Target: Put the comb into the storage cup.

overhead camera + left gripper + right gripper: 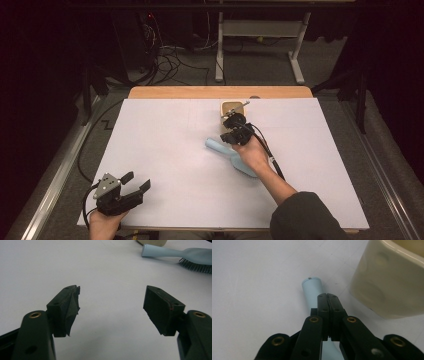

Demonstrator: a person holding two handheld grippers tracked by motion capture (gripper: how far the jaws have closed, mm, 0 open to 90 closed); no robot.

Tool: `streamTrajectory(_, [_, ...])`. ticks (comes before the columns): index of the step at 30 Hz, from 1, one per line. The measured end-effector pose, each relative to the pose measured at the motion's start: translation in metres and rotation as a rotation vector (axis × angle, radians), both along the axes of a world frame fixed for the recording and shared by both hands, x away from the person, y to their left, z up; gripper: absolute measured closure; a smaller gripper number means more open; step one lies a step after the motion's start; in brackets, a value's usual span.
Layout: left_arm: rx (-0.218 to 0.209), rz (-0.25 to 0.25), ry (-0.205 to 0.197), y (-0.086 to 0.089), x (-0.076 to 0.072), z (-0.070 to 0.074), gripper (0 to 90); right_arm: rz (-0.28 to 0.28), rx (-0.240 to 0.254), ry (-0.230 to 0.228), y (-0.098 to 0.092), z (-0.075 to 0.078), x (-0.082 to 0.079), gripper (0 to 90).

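- Two black grippers are held over the wide white table sheet (175, 150), well apart.
- At the near left corner, the left gripper (136, 181) is kept wide open — nothing is seen between its jaws.
- Over the long pale blue plastic hairbrush (235, 159), the right gripper (328, 297) is clenched tight, jaw against jaw, above the handle.
- The brush is laid flat near the middle — just beside the small cream square cup (387, 285).
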State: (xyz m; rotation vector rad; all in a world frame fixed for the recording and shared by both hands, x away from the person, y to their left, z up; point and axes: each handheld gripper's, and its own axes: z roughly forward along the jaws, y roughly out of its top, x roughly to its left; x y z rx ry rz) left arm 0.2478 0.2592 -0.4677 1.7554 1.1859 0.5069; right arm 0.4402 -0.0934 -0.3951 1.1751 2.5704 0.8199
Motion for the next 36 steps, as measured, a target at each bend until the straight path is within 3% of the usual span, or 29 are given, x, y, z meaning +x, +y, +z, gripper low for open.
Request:
streamTrajectory(12, [0.003,-0.008,0.001,0.0,0.0,0.0,29.4,-0.015,-0.091,0.056,0.024,-0.007,0.013,90.0])
streamTrajectory(23, [0.002,-0.011,0.0,-0.001,0.0,0.0,29.4,-0.036,-0.156,0.054,0.035,-0.015,0.022,90.0])
streamTrajectory(36, [-0.001,-0.01,0.0,-0.001,0.0,0.0,29.4,-0.054,-0.196,0.064,0.045,-0.026,0.03,90.0])
